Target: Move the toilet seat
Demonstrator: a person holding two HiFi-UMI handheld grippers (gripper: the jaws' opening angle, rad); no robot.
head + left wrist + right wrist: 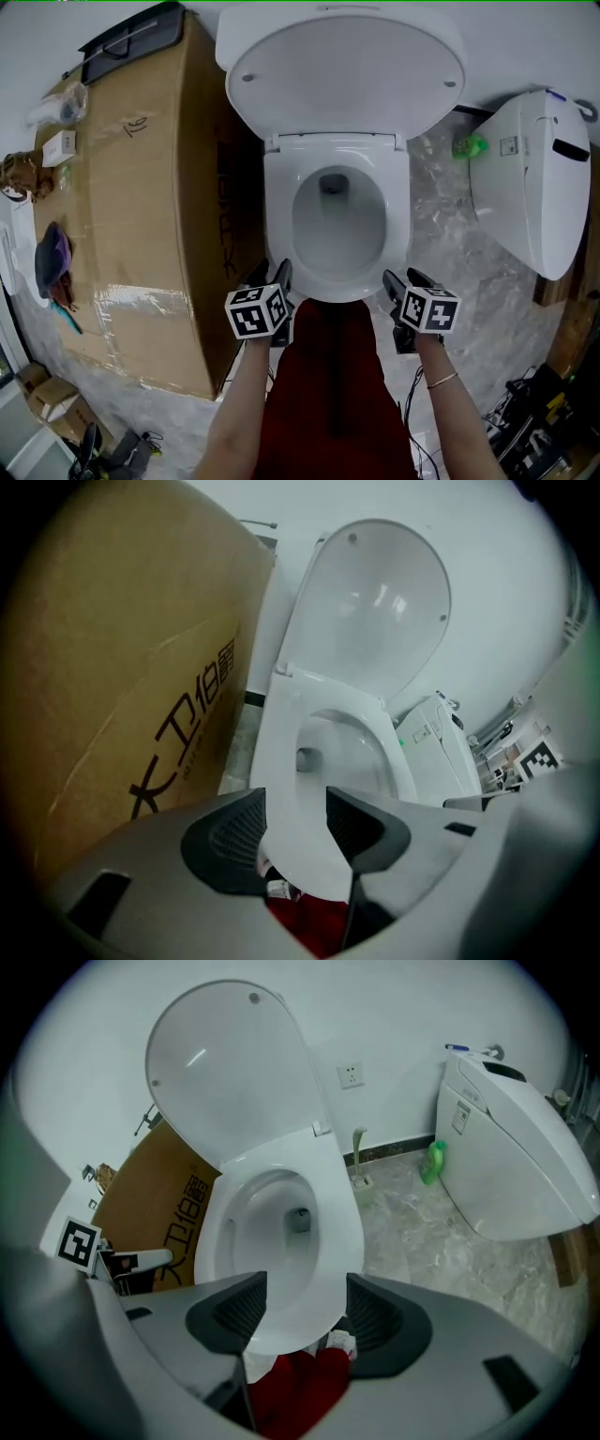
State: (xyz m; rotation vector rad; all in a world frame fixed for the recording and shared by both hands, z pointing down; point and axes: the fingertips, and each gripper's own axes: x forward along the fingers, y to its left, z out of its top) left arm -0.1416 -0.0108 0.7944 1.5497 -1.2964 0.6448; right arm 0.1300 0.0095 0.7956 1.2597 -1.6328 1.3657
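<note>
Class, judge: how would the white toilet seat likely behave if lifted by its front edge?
The toilet seat looks like rigid moulded plastic, so it probably stays stiff. Its glossy surface may slip when gripped. Hinged at the rear beneath the raised lid, it would likely swing upward, not lift free.

The left forearm (242, 398) and right forearm (452, 408) reach forward side by side. The left gripper (273, 277) and right gripper (405, 281) point ahead, level with each other, each with its jaws standing wide apart.

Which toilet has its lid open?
The middle toilet, by the cardboard box: its lid stands up and you can see into the bowl. The toilet on the right is shut.
</note>
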